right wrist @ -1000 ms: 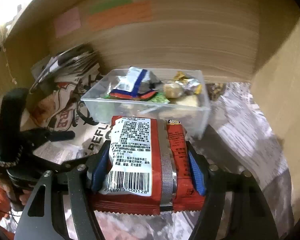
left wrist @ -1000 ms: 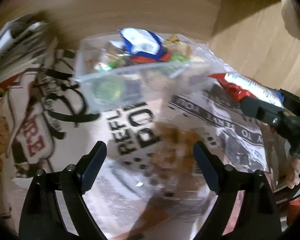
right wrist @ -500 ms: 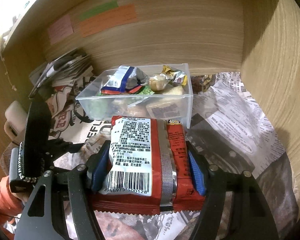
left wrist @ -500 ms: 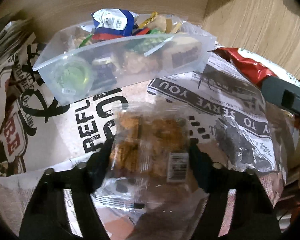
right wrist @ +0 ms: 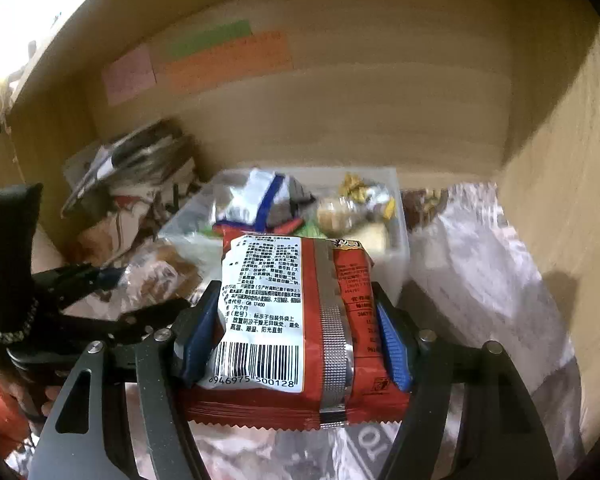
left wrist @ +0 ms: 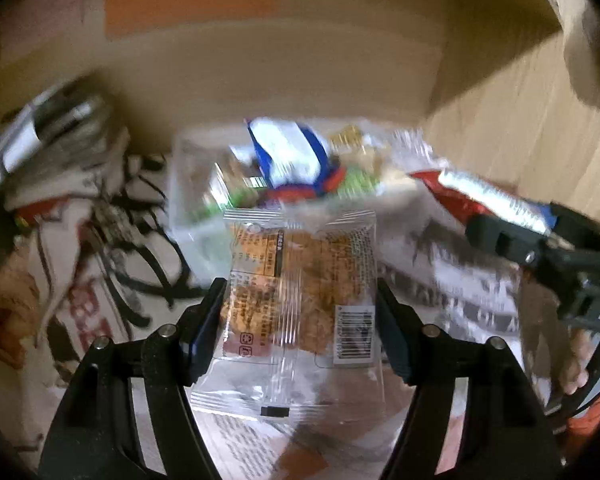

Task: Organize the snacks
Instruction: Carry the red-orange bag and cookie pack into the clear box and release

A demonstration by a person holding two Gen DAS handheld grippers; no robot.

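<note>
Snacks are what you are sorting, and you are holding one in each hand right now: the left gripper (left wrist: 298, 312) is pinching a clear-wrapped snack pack (left wrist: 300, 280) across its width, its jaws closed down to the pack's sides, and the right gripper (right wrist: 292, 340) is clamping a red snack packet (right wrist: 296, 320) the same way, with the barcode side facing the camera. Both are sitting in the air just in front of the clear plastic bin (right wrist: 396, 264), which is standing against the back wall of a wooden enclosure and is already filling with small wrapped sweets and a blue-and-white packet (right wrist: 260, 196). Judging by their looks, both packs are handling as light, crinkly and slippery film pouches, and the clear one is probably carrying a crumbly biscuit or cracker, so you are better off keeping a gentle squeeze across the filled middle rather than on the sealed end flaps, which would be folding and sliding out. The red one is puffing out between the jaws, which suggests soft contents or trapped air. Printed newspaper-style sheets (right wrist: 480, 280) are lining the surface below, and what lies beneath them is hidden. Much of the left view is smearing with motion blur, so the bin's rim and contents are hard to make out there. Your own packs are also blocking the bin's near wall, so you are not seeing how much room is left inside.
</note>
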